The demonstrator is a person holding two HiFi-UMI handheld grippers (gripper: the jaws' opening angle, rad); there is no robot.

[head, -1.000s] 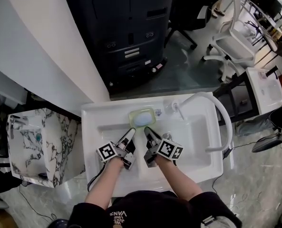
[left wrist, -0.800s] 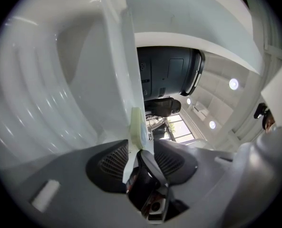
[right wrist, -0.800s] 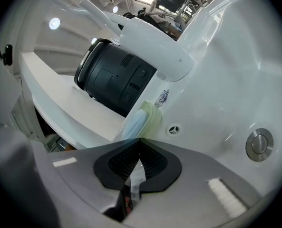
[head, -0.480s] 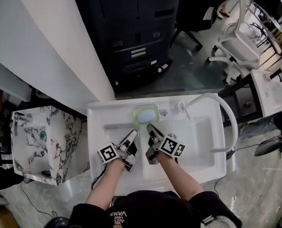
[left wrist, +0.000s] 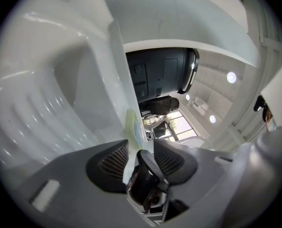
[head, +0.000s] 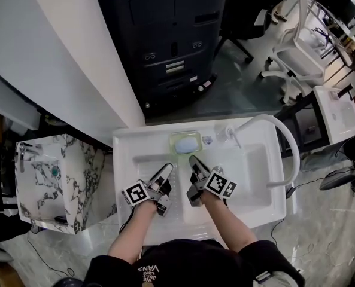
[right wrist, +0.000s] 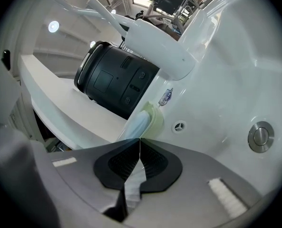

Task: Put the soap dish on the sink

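Two grippers are held over the basin of the white sink (head: 124, 160), toward its front. The left gripper (head: 167, 171) is seen with its jaws apart and clamped on nothing; a dark rounded part shows in the gap, and what it is cannot be told. The right gripper (head: 193, 160) is clenched pad against pad, with nothing caught between. Just beyond both tips, at the middle of the sink's back rim, the pale green soap dish (head: 173, 143) is set flat with a blue soap (head: 187, 143) in it, apart from either gripper. At the sink's back right corner a tap (head: 227, 134) is mounted, and a curved white spout (head: 267, 118) is arched over the sink's right side. To the sink's left a marbled unit (head: 51, 178) is placed, and behind the sink a black machine (head: 171, 40) is seen.
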